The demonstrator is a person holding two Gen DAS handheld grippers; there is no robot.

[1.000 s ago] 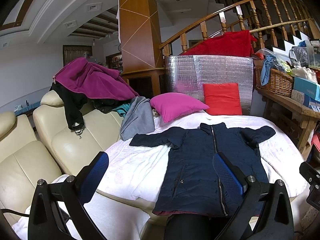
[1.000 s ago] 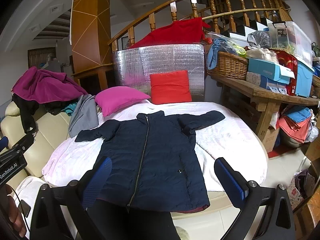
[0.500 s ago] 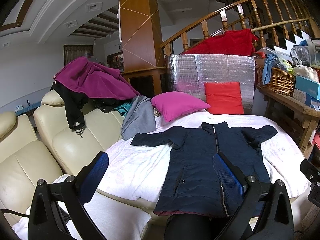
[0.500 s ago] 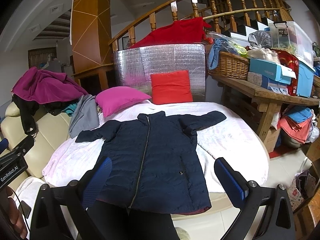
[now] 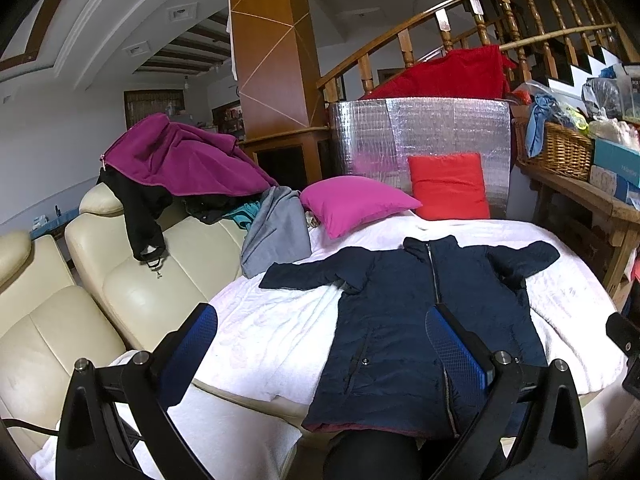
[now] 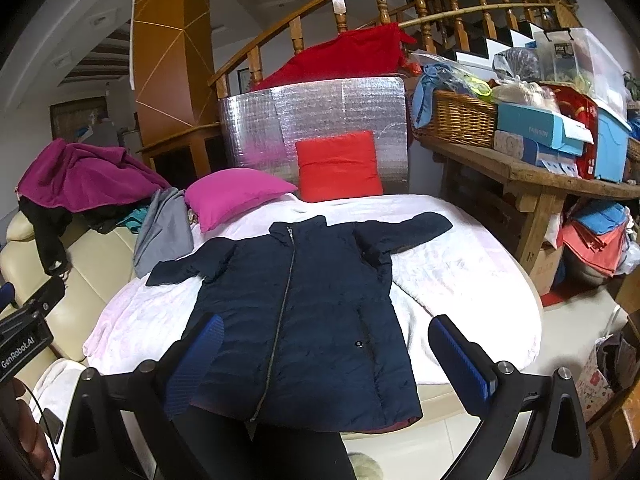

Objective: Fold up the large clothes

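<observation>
The coat [image 5: 420,320], dark navy and zipped up the front, lies flat on the white blanket [image 5: 272,332] covering the round table, collar toward the far cushions, both sleeves stretched out to the sides and its hem hanging over the near edge. On the far left sits the cream sofa [image 5: 132,292], with a purple jacket [image 5: 180,160] and a black garment [image 5: 140,216] piled on its back and a gray garment [image 5: 276,236] draped from it onto the blanket. My left gripper [image 5: 320,344] hovers before the table's near edge, jaws spread wide and holding nothing, one finger over the blanket and the other over the coat's zipper. Beyond the collar rest a pink cushion [image 5: 356,204] and a red cushion [image 5: 450,186] against a silver foil panel [image 5: 420,128]. My right gripper [image 6: 328,354] hangs above the coat's hem, jaws likewise spread and holding nothing. To the right stands a wooden bench [image 6: 532,176] carrying a wicker basket [image 6: 460,116] and boxes.
</observation>
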